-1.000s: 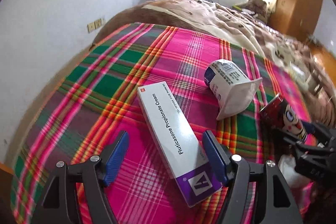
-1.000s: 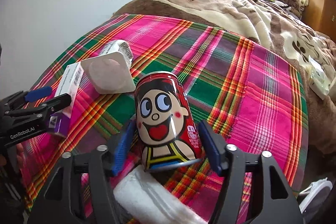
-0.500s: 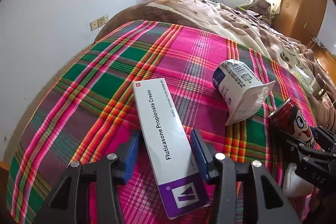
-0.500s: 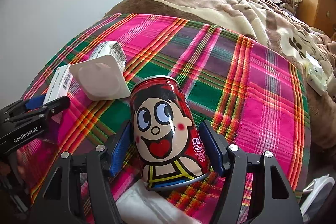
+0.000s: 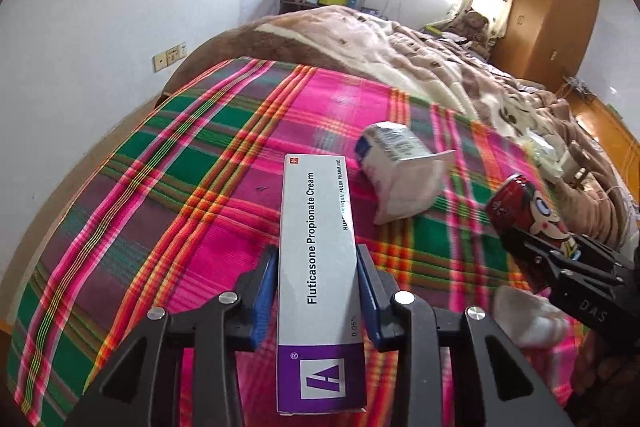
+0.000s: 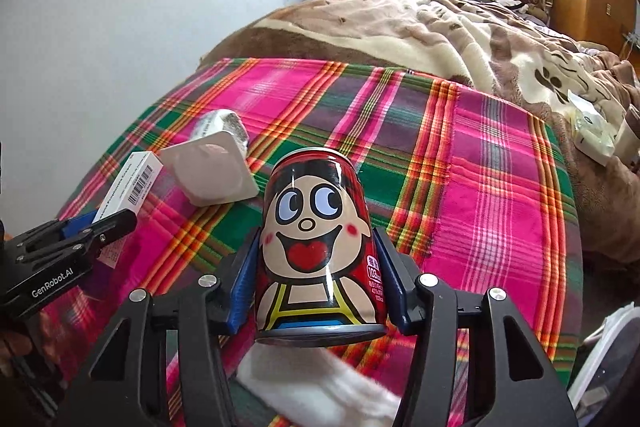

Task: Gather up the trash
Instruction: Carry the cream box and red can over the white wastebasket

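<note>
My left gripper is shut on a long white and purple cream box and holds it above the plaid blanket. My right gripper is shut on a red cartoon-face drink can, held off the bed. The can and right gripper show at the right of the left wrist view. The box and left gripper show at the left of the right wrist view. A white yoghurt cup lies on its side on the blanket; it also shows in the right wrist view.
A crumpled white tissue lies under the can, also visible in the left wrist view. A brown and cream blanket covers the far bed, with white wrappers on it. A wall runs along the left. A wardrobe stands far right.
My left gripper closed on the cream box and lifted it, turning it straight along the fingers. My right gripper rose with the can in it.
</note>
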Demonstrator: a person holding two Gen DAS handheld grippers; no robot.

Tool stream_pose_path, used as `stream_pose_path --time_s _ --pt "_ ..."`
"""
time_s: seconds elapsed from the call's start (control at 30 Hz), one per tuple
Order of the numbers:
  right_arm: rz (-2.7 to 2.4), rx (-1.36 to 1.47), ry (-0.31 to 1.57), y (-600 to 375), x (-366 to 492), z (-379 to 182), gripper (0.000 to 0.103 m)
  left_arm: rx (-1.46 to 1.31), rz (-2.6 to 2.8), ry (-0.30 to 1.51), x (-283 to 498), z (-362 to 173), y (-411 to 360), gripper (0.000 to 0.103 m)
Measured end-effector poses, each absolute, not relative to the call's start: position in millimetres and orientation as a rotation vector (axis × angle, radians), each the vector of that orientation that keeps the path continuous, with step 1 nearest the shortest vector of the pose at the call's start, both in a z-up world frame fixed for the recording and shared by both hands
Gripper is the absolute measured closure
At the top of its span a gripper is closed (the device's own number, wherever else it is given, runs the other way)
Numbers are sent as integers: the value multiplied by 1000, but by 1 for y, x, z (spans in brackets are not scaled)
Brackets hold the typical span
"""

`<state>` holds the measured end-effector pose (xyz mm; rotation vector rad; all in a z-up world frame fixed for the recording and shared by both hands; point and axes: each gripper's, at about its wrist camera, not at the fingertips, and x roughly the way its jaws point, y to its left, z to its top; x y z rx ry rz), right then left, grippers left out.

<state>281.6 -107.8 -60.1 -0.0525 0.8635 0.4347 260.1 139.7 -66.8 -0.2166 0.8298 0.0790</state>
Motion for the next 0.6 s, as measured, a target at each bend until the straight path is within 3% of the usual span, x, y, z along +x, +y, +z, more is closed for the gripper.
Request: stream_pose_path --time_s 0.6 --pt "367 40 733 -164 213 -13 48 -167 -109 695 195 -3 65 65"
